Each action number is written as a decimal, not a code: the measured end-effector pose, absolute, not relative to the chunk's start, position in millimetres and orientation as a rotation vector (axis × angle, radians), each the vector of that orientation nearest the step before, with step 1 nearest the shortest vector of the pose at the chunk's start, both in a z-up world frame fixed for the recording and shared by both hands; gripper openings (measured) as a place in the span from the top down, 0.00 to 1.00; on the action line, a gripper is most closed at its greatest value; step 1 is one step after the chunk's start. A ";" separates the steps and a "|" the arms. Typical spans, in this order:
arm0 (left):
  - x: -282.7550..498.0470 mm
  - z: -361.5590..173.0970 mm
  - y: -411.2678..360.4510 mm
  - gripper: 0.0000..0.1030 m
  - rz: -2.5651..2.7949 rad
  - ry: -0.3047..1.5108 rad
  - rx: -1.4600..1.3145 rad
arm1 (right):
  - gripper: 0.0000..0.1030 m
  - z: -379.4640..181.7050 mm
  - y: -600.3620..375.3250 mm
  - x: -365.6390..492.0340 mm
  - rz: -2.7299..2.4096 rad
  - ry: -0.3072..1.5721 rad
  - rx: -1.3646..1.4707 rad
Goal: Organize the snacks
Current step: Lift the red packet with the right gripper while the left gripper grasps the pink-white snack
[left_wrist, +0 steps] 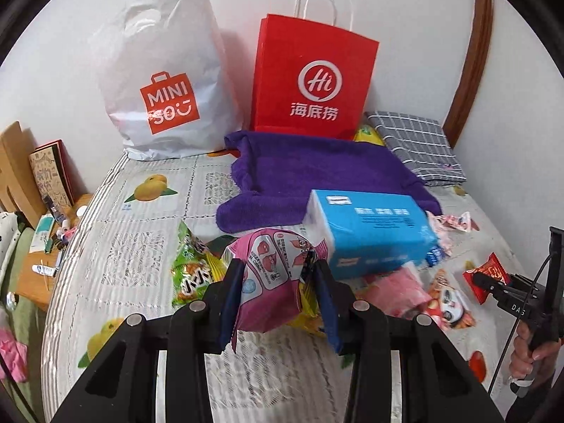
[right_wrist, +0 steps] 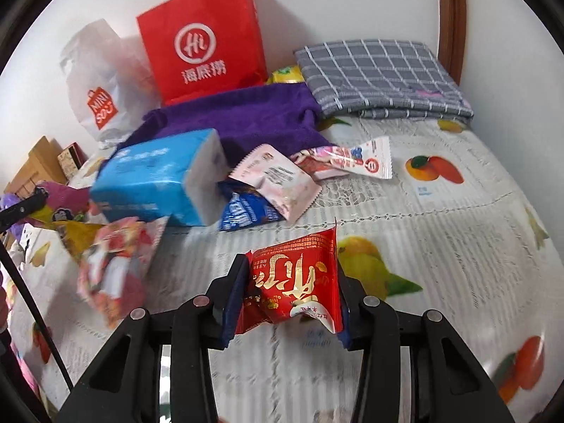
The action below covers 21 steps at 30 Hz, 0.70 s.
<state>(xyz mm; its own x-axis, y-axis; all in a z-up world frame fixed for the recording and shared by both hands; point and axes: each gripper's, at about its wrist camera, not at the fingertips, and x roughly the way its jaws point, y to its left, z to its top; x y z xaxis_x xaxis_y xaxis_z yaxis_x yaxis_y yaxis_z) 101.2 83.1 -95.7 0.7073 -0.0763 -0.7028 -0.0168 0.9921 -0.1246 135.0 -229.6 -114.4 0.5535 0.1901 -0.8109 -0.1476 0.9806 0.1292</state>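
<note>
Each claw is grasping one snack, lifted clear of the bed (left_wrist: 148, 232), which looks like a sort in progress: one packet per hand, ready to be carried to a bag. The left claw (left_wrist: 278, 275) is clenched on a pink packet (left_wrist: 271, 275) with cartoon printing, its sides pinched between the blue pads so it hangs upright over the near part of the bed. The right claw (right_wrist: 290, 285) grips a red packet (right_wrist: 296, 282) with gold lettering the same way, tilted a little.

The red paper bag (left_wrist: 313, 77) and the white plastic bag (left_wrist: 165, 81) stand against the far wall, probably the places the snacks are meant for, though which bag takes which packet cannot be told.

The remaining snacks lie loose around a blue tissue pack (left_wrist: 373, 232) near the purple towel (left_wrist: 317, 172).

The left view alone shows the green packet (left_wrist: 192, 268) on the bed left of the pink one, and the right claw from outside, at the right edge. The right view alone shows the pale pink packet (right_wrist: 278, 183) and dark blue wrapper (right_wrist: 243, 211) wedged at the right end of the tissue pack, hidden from the left
</note>
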 end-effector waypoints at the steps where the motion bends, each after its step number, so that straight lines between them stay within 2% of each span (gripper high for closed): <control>1: 97.9 -93.6 80.3 0.63 -0.044 0.783 -0.128 | 0.58 -109.3 -228.8 131.3 0.207 0.959 0.059; 10: 80.6 -72.5 64.9 0.63 -0.095 0.754 -0.159 | 0.58 -62.0 -210.9 116.8 0.223 0.891 0.030; 21: 84.6 -42.7 38.4 0.63 -0.143 0.730 -0.144 | 0.58 -30.1 -181.7 128.4 0.294 0.880 -0.010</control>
<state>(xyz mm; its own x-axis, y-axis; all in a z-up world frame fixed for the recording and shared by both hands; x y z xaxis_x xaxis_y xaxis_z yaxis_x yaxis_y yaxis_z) 84.6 38.4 -42.7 0.7365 -0.1799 -0.6520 0.0795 0.9803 -0.1806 128.4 -181.7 -30.1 0.5999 0.2492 -0.7603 -0.2574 0.9598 0.1115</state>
